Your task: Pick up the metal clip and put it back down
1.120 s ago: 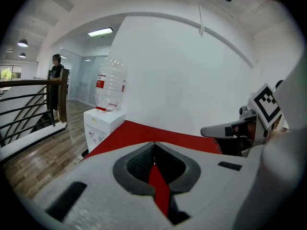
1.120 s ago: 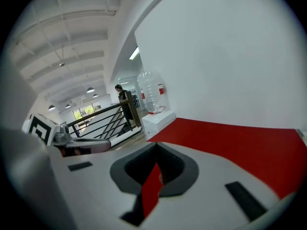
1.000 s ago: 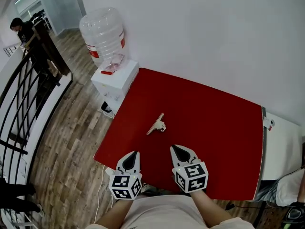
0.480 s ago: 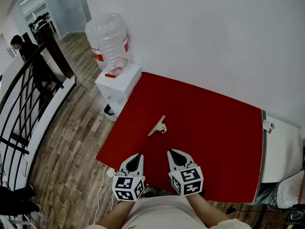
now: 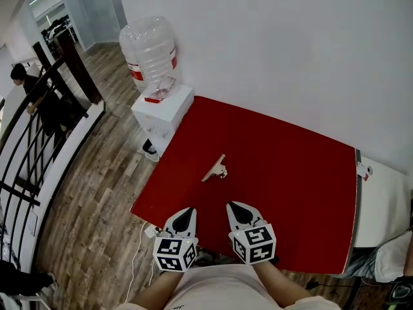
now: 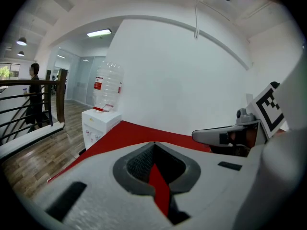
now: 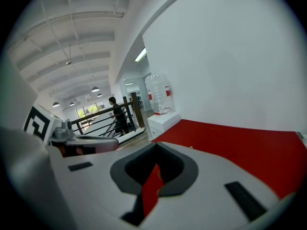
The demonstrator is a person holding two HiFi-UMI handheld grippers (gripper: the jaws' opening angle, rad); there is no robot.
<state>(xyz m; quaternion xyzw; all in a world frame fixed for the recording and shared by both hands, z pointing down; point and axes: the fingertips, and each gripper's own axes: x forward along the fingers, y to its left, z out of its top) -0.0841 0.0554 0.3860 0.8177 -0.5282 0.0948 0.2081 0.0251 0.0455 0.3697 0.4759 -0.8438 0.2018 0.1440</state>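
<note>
I see the small pale metal clip lying on the red tabletop just left of centre frame, in the same spot as a second ago. My left gripper and right gripper hover side by side over the tabletop's near edge at lower centre, well apart from the clip. The right one has edged slightly back and toward the left one. The left gripper view shows the jaws clenched tip to tip with nothing between them, and the right gripper view shows the same. At upper left, the person in dark clothes has moved lower in the frame along the black railing.
</note>
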